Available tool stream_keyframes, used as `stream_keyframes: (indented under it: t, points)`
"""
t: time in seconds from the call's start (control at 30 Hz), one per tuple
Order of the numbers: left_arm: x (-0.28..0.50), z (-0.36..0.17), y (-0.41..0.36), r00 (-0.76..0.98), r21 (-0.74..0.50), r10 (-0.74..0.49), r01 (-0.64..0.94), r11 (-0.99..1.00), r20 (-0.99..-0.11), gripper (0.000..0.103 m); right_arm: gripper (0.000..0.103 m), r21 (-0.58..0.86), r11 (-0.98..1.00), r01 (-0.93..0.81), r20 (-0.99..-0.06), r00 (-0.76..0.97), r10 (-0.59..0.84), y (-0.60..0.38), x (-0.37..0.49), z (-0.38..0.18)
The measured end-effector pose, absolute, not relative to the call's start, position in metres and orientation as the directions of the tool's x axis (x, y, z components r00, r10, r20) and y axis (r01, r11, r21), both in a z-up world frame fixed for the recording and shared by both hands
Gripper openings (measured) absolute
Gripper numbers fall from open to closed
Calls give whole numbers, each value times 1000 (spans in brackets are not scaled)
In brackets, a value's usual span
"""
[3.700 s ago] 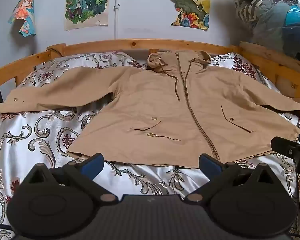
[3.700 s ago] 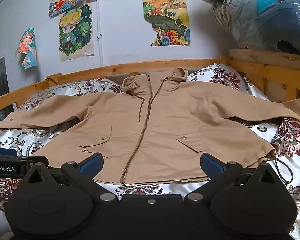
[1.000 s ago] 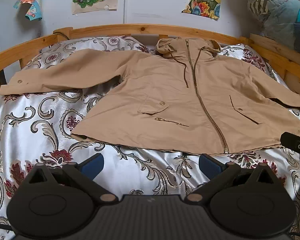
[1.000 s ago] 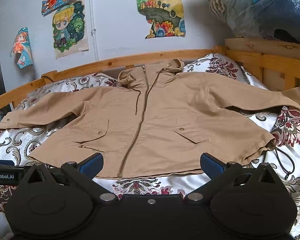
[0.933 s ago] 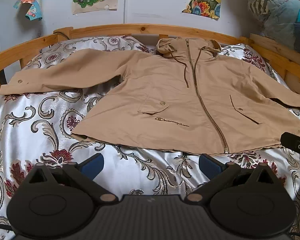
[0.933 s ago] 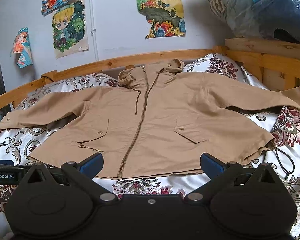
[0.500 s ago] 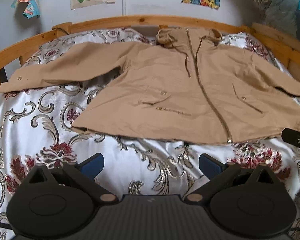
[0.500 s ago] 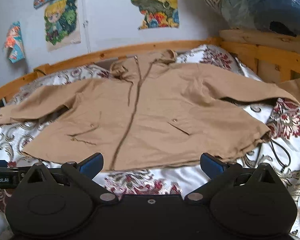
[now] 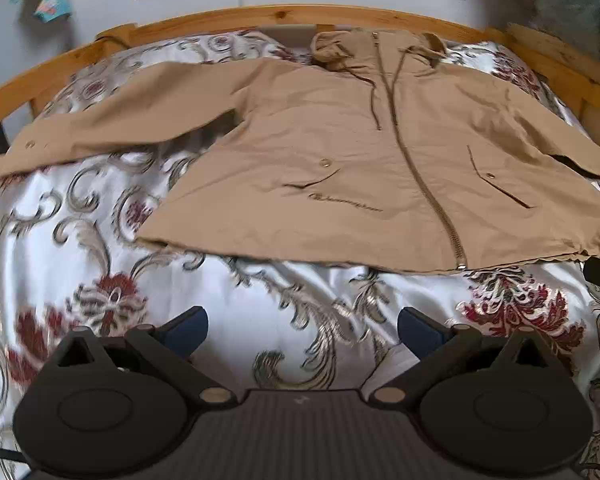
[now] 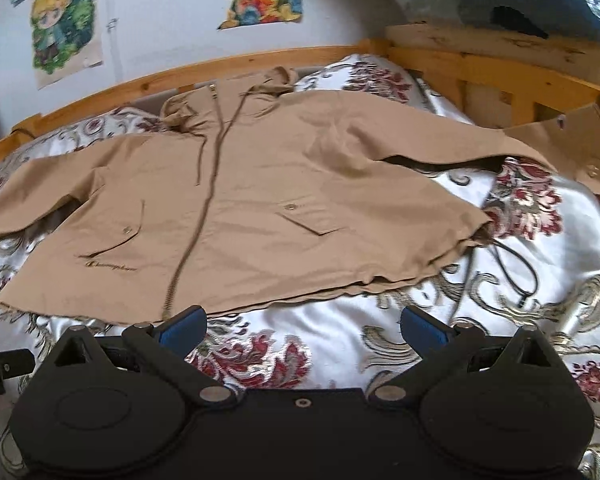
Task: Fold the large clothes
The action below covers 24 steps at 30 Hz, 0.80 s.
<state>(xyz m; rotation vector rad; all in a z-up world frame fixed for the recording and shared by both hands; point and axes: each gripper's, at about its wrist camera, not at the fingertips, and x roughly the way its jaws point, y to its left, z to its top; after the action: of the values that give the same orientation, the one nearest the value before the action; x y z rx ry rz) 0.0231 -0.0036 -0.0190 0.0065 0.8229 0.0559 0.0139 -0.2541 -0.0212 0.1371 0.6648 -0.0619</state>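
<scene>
- Jacket (image 9: pixel 340 168) is laid flat, zipped, sleeves spread, ready for folding;
- left gripper (image 9: pixel 302 326) and right gripper (image 10: pixel 303 322) are held spread, empty, short of the hem.

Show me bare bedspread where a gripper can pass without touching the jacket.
Free: the near strip of bedspread between the jacket hem and both open grippers, left and right; also the patch below the left sleeve. Crowded: the right hem corner, where a cord loops, and the far half, under jacket up to the rail.
</scene>
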Motion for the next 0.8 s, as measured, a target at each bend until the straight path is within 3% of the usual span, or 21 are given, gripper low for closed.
stream_keyframes:
  t: [0.23,0.43,0.53,0.63,0.8]
  points:
    - [62,10,-36,671,169,42,125,978,-740,102,102,164,965,203,-634,771,-55,-284,25,-7]
    - [124,31,-63,669,120,-36,186,975,-743,102,102,102,960,260,-623,769,-142,-330,41,11]
    - [153,21,-78,664,91,-86,228,969,-743,102,102,-27,961,275,-562,791,-242,-360,49,24]
    - [180,0,-94,666,81,-141,290,954,-733,102,101,-224,929,295,-441,819,-366,-392,59,34]
    - [210,-33,-112,668,82,-209,377,922,-714,102,83,-568,754,330,-300,771,-562,-444,106,31]
